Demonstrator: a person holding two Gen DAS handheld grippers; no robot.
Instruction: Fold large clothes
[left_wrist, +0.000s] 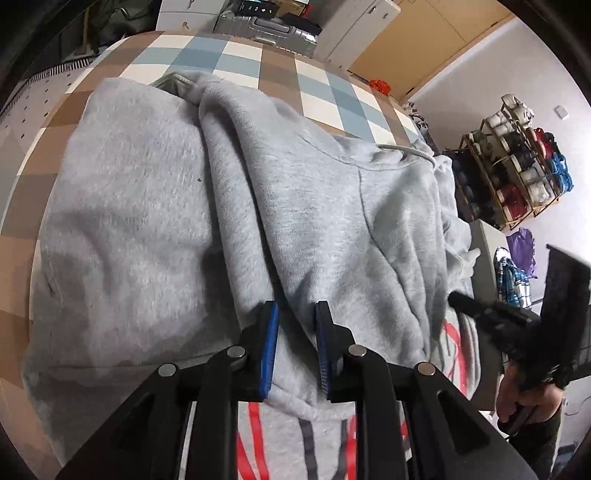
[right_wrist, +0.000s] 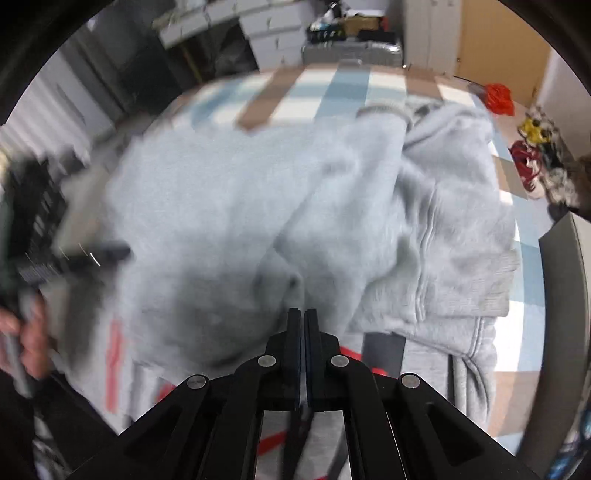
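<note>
A large grey hoodie (left_wrist: 184, 206) lies spread and partly folded on a checkered table (left_wrist: 207, 59). In the left wrist view my left gripper (left_wrist: 295, 314) is shut on a raised fold of the hoodie's fabric near its front edge, with the blue pads (left_wrist: 271, 343) pressing on it. My right gripper (right_wrist: 303, 314) is shut just above the hoodie (right_wrist: 229, 206) with nothing visible between its fingers. That view is motion-blurred. The right gripper's tip (left_wrist: 460, 298) also shows at the right of the left wrist view, held by a hand (left_wrist: 524, 402).
A grey cloth with red stripes (left_wrist: 255, 435) lies under the hoodie at the near edge. A silver suitcase (left_wrist: 266, 27) stands behind the table. A shoe rack (left_wrist: 517, 166) is by the right wall. An orange-red object (right_wrist: 498, 98) sits at the table's far right corner.
</note>
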